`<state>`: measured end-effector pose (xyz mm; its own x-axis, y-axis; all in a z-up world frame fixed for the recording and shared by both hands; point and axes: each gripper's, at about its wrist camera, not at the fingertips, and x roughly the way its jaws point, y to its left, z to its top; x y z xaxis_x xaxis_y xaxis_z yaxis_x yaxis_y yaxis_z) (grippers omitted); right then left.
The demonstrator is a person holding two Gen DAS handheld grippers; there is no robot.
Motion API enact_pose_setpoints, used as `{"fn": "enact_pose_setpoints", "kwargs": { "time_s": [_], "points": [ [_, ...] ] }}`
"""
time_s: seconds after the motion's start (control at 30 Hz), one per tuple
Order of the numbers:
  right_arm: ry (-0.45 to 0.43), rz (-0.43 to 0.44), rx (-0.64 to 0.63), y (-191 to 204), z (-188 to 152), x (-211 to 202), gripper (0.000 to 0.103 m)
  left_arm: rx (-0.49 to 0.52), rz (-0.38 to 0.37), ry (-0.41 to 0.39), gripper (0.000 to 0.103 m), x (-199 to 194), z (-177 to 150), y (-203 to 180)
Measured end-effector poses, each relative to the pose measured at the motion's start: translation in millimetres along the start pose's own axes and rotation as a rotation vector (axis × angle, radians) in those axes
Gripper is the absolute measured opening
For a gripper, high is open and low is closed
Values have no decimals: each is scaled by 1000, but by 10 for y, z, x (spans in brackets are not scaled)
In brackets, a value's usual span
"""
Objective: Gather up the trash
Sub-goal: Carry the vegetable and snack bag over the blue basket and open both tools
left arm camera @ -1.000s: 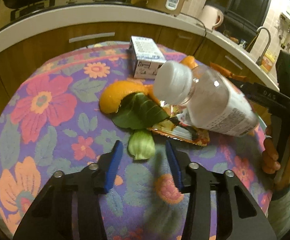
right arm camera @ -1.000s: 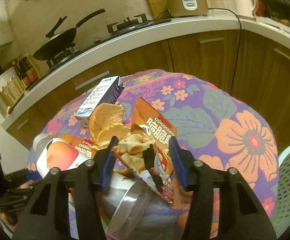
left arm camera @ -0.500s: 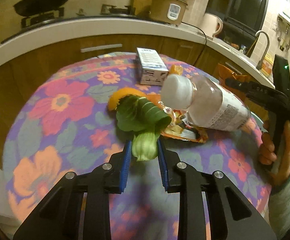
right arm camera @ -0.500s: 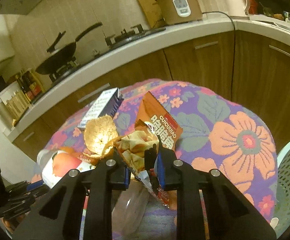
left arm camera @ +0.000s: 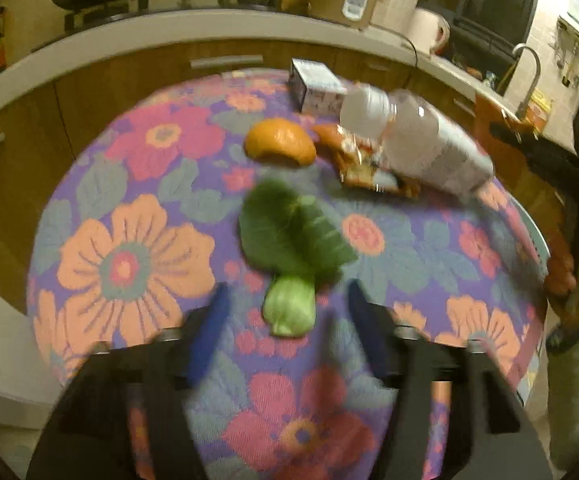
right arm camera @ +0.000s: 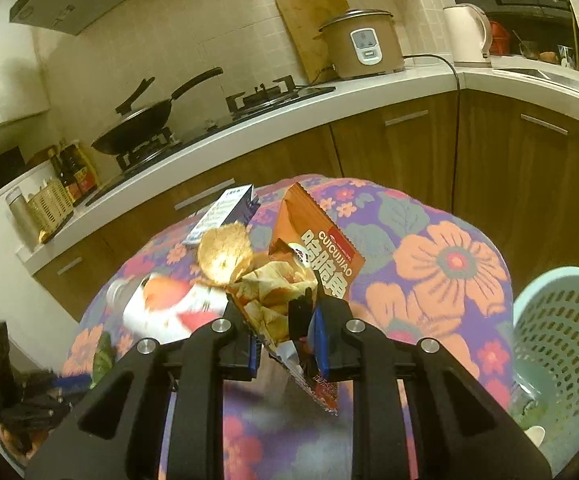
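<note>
Two claws differ: the right claw [right arm camera: 285,344] clenches the snack wrapper [right arm camera: 321,256], lifted for binning in the basket [right arm camera: 561,344]. Well away from that basket, the left claw [left arm camera: 285,320] hangs released around the bok choy leaf [left arm camera: 289,240], ready to grasp it.

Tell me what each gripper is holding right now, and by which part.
The right gripper is shut on the crumpled lower end of the orange snack bag. The left gripper is open and holds nothing; the bok choy lies between its fingers.

On the table [left arm camera: 89,208], the leafy vegetable [left arm camera: 289,240] lies centrally, orange peel [left arm camera: 280,143] behind it, bottle [left arm camera: 417,140] and carton [left arm camera: 315,87] toward the far-right edge.
</note>
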<state>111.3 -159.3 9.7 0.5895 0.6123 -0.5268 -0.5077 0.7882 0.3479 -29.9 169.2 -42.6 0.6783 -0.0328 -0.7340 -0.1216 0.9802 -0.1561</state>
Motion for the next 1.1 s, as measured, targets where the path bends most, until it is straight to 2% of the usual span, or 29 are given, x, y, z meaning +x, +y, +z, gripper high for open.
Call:
{"fn": "enact_pose_setpoints", "kwargs": {
  "time_s": [0.07, 0.13, 0.2, 0.23, 0.3, 0.33, 0.37, 0.43, 0.53, 0.73, 0.9, 1.1],
  "points": [
    [9, 0, -8, 6, -67, -76, 18, 28, 17, -17, 67, 15, 69, -69],
    [12, 0, -12, -1, -128, -154, 18, 46, 29, -1, 67, 109, 148, -144],
    [17, 10, -8, -21, -178, -229, 18, 62, 52, 25, 62, 203, 179, -201],
    [18, 10, -5, -38, -196, -265, 18, 69, 66, 50, 46, 281, 182, -233],
    [17, 7, -4, -69, -226, -337, 18, 95, 116, 42, 39, 293, 159, -290],
    [14, 4, -5, -82, -237, -371, 18, 110, 143, 38, 30, 280, 147, -319],
    [10, 1, -8, -92, -246, -406, 18, 117, 167, 33, 16, 260, 142, -329],
    [1, -13, -12, -110, -258, -461, 18, 82, 126, 18, 15, 188, 145, -278],
    [-16, -28, -9, -154, -269, -541, 18, 53, 71, -47, 14, 18, 147, -274],
    [-56, -83, 5, -326, -280, -759, 18, 99, 11, -164, 14, -309, 237, -611],
    [-96, -123, 35, -554, -264, -987, 18, 197, -81, -220, 14, -460, 433, -1243],
    [-155, -187, 64, -857, -298, -1285, 18, 288, -196, -224, 14, -292, 682, -2048]
  ]
}}
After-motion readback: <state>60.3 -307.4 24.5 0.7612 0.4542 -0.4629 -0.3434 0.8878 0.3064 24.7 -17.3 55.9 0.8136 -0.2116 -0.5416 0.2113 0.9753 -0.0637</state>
